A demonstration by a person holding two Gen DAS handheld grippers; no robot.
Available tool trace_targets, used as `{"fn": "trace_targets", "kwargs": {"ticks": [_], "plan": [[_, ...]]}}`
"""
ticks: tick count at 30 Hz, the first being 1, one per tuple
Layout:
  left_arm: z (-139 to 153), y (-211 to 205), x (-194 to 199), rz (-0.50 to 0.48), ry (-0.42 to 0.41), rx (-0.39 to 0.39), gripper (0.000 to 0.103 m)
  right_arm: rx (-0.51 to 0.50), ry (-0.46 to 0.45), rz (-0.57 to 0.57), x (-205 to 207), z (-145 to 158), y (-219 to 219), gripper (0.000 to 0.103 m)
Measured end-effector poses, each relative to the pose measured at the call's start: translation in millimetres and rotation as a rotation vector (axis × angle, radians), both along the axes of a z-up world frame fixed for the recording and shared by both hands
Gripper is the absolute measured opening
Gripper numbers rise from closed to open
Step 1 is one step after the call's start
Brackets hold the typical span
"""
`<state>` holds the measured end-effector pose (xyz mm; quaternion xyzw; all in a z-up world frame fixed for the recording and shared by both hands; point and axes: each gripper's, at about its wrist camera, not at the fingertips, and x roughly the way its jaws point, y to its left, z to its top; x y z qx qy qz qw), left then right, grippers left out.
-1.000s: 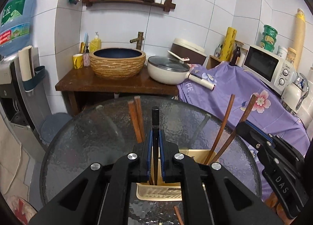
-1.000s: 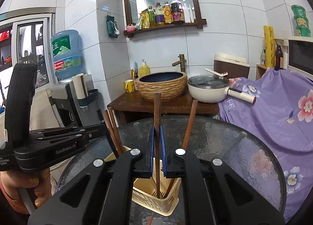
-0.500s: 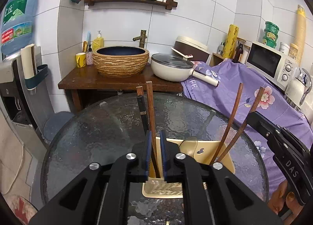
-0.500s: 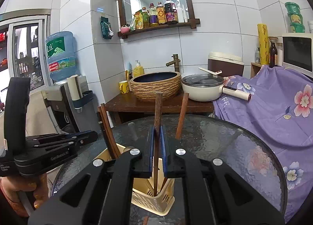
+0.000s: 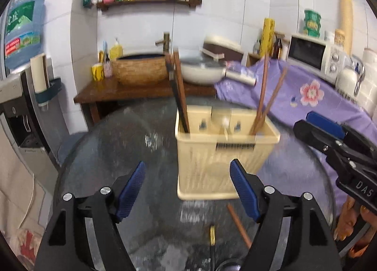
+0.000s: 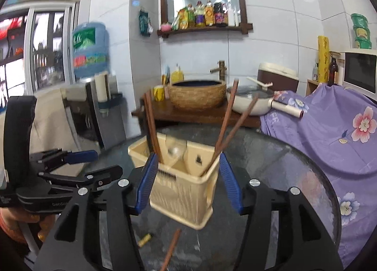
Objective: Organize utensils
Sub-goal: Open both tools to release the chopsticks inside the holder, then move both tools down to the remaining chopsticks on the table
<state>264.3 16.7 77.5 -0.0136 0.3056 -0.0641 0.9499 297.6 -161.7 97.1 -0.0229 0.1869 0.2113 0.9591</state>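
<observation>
A cream plastic utensil basket [image 5: 223,162] [image 6: 186,188] stands on the round glass table [image 5: 117,153]. Dark and brown chopsticks [image 5: 179,92] [image 6: 152,127] lean in its left compartment, and two brown chopsticks [image 5: 266,96] [image 6: 228,125] lean in its right one. My left gripper [image 5: 188,190] [image 6: 99,163] hangs just before the basket, jaws opening, pads on nothing. My right gripper [image 6: 188,181] [image 5: 306,122] is also opening; its blue pads flank the basket's near corner without pressing on it. A loose brown chopstick [image 5: 238,226] [image 6: 172,249] and a gold-tipped piece [image 5: 212,235] [image 6: 144,240] lie on the glass.
A purple flowered cloth [image 6: 329,134] covers the counter at the right, with a microwave [image 5: 311,54] on it. Behind the table a wooden stand [image 5: 132,89] carries a woven basin [image 6: 198,94] and a white pan [image 6: 252,103]. A water dispenser [image 5: 21,96] stands at the left.
Both grippers were shut on upright chopsticks over the basket. Now both jaws stand wide, those chopsticks rest in the basket, and both grippers have sunk toward the table.
</observation>
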Motion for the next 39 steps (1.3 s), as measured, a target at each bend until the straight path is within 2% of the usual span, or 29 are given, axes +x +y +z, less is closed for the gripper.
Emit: {"fn": "trace_targets", "kwargs": {"ticks": [3,5,8,10,14,20,26,31,34,39], "plan": [[-32.6,-4.0,-3.5,-0.033,0.099,0.030,0.058,-0.074,0.022,-0.012,-11.9,-24.7,2.3,0.055],[-55.0,-6.4,-5.7,-0.058,0.170,0.026,0.043,-0.122,0.038,-0.021,-19.9,-43.0,3.5,0.055],[-77.9,-8.4,-4.8,-0.094,0.256,0.008,0.031,-0.164,0.070,-0.029,-27.4,-65.3,2.2,0.055],[-89.1,-13.0,-6.7,-0.109,0.280,0.026,0.027,-0.180,0.107,-0.028,-29.2,-78.2,1.1,0.055],[-93.8,-17.0,-7.6,-0.122,0.295,0.014,0.025,-0.192,0.158,-0.040,-32.3,-95.7,-2.8,0.055],[-101.0,-33.5,-4.2,-0.156,0.321,0.048,0.024,-0.143,0.240,-0.055,-31.7,-113.2,-14.5,0.055],[-112.1,-43.2,0.1,-0.172,0.356,0.092,0.020,-0.113,0.287,-0.049,-29.6,-115.9,-20.5,0.055],[-113.0,-40.5,0.2,-0.164,0.352,0.098,0.014,-0.111,0.304,-0.039,-26.6,-116.0,-17.7,0.055],[-113.5,-37.7,-1.1,-0.163,0.351,0.108,0.009,-0.109,0.339,-0.013,-21.1,-118.5,-10.6,0.055],[-114.3,-34.3,0.4,-0.155,0.352,0.107,0.009,-0.135,0.386,0.029,-13.2,-125.2,9.6,0.055]]}}
